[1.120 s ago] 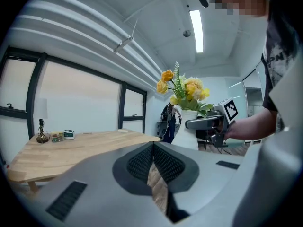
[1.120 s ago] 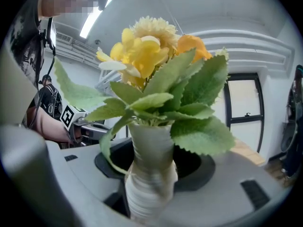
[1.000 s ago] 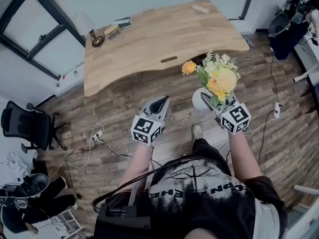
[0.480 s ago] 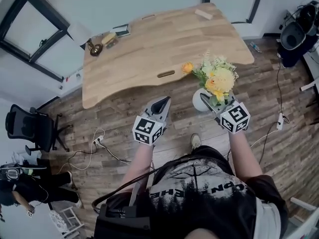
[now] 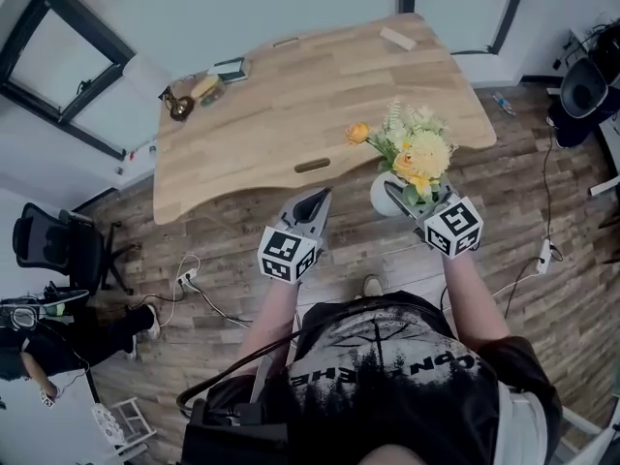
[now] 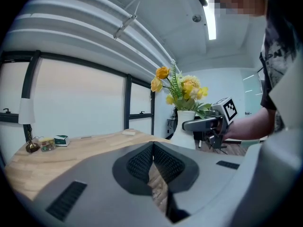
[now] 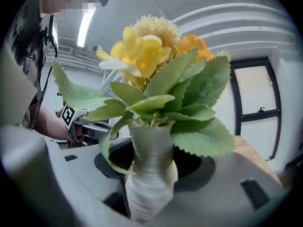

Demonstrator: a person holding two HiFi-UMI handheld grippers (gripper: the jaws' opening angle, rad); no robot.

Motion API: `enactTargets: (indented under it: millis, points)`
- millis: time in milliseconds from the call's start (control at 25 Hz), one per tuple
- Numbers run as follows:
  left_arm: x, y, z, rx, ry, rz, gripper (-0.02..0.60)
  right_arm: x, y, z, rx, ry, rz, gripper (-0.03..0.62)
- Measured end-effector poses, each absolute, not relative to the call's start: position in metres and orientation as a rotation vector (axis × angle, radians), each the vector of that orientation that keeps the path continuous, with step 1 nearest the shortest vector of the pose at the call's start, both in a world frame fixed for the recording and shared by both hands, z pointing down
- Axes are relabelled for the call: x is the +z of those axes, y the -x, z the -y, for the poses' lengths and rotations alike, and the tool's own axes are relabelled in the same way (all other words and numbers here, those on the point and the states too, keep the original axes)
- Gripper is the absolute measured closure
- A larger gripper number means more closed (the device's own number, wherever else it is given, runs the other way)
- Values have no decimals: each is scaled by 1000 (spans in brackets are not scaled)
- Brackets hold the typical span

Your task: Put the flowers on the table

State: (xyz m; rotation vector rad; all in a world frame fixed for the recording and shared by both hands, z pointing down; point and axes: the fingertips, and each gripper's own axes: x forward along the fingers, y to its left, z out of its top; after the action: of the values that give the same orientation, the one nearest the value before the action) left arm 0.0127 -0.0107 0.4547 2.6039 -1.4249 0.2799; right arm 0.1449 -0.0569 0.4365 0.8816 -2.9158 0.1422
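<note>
Your right gripper (image 5: 405, 200) pinched white vase (image 7: 150, 174) of yellow flowers (image 5: 417, 148), upright, off wooden table (image 5: 291, 105), near its front edge. Your left gripper (image 6: 152, 151): jaws pressed together, empty.

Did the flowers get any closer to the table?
Yes. The flowers in the right tool have moved toward the table; in the head view they now overlap its near edge.
</note>
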Motion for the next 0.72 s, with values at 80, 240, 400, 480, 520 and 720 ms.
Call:
enactTargets:
  millis: [80,240,400,480,520,720]
  points:
    - [454,-14,20,277,-2599,1440,568,437,-146,68,139,-867,2922,341]
    - [458,-17,32,276,-2584,1452,568,443,-148,87,137,-848,2914,341]
    - [466,-12,41,276,-2558,1468,568,448,-146,100,147,-822,2908,341]
    - [470,-11,46,280,-2550,1467,568,451,-144,106,149,-814,2904,341]
    - [471,-10,49,281,-2548,1467,568,452,-143,109,153,-811,2902,339]
    - [474,5,72,280,-2548,1464,568,456,-128,130,164,-807,2897,341]
